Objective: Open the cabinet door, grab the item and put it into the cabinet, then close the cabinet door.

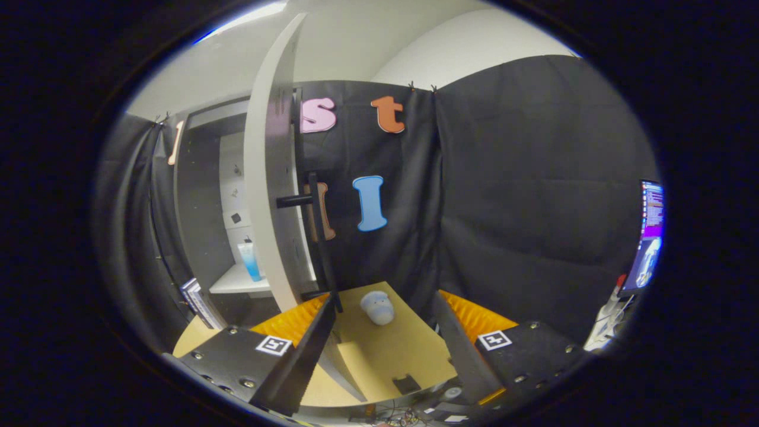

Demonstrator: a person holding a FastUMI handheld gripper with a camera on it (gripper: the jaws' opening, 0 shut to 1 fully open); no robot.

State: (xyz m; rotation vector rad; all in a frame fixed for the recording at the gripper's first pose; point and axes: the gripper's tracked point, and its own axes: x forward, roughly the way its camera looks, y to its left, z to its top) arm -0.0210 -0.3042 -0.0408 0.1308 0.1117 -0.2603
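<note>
The white cabinet door (pixel 270 178) stands swung open, edge-on to me, with its long black handle (pixel 320 237) on the side facing the booth wall. Behind it the cabinet (pixel 201 196) shows a white shelf holding a blue bottle (pixel 250 261). A small pale, rounded item (pixel 378 307) lies on the wooden table (pixel 379 356), just ahead of my fingers and between them. My gripper (pixel 385 296) is open with nothing held. The tip of its left finger (pixel 323 320) sits right by the lower end of the handle; whether they touch I cannot tell.
A monitor (pixel 649 237) and some white clutter (pixel 605 326) stand at the far right. A stack of flat things (pixel 198 302) leans at the cabinet's foot. A small dark patch (pixel 406 382) lies near the table's front edge, with cables below it.
</note>
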